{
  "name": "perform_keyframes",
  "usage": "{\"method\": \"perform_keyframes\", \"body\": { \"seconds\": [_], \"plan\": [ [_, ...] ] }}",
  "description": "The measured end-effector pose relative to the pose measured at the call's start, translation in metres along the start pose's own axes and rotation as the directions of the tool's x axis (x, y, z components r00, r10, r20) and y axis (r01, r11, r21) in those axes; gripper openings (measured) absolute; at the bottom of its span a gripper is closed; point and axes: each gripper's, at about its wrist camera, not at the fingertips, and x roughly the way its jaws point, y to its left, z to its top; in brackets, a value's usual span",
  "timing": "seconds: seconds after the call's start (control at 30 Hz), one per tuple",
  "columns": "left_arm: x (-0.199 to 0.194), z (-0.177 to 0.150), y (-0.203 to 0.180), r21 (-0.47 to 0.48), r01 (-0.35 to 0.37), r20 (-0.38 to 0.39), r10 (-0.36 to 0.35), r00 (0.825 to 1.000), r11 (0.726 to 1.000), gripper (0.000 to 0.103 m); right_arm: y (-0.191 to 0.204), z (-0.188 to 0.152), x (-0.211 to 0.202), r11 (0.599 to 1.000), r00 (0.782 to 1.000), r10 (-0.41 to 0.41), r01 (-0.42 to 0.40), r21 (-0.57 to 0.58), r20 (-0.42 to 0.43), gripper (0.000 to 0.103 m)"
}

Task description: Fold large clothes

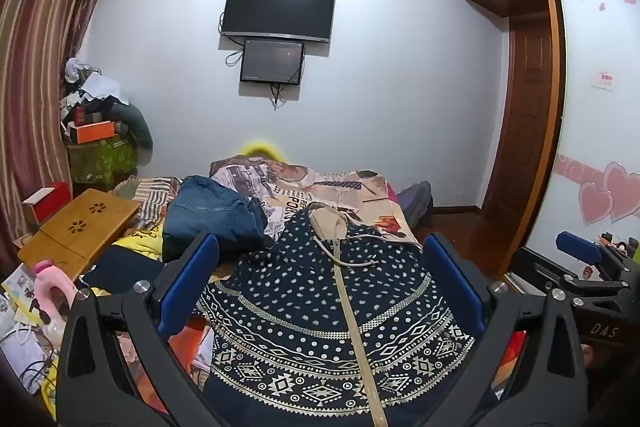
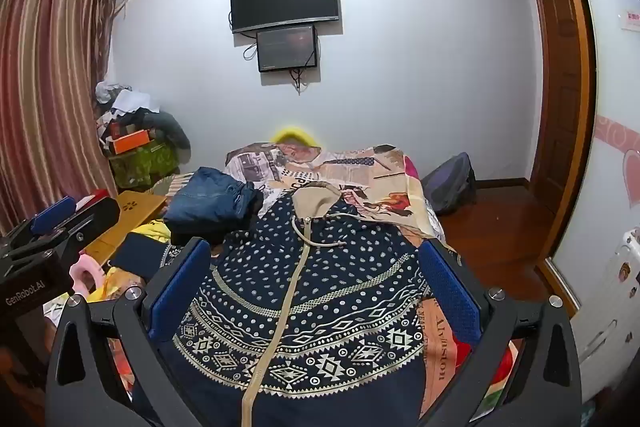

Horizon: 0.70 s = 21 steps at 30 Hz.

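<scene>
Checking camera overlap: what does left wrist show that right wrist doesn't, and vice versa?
Left wrist only: the right gripper at the frame's right edge, pink heart stickers on the wardrobe door, and a pink toy at lower left.

Right wrist only: the left gripper at the frame's left edge and a grey backpack on the floor by the bed.

Both: the navy patterned hoodie spread flat between open jaws, folded jeans, wall TV, striped curtain.

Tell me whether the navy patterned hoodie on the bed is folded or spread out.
Spread out. The hoodie lies flat, front up, zipper running its full length, beige hood extended at the far end.
</scene>
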Motion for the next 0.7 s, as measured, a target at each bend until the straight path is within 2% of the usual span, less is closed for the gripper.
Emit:
{"method": "perform_keyframes", "body": {
  "seconds": [0.7],
  "plan": [
    [0.0086,-0.0059,0.0047,0.000,0.010,-0.016,-0.010,1.000,1.000,0.103,0.0010,-0.0010,0.0035,1.000,1.000,-0.002,0.002,-0.009,-0.009,0.103]
  ]
}}
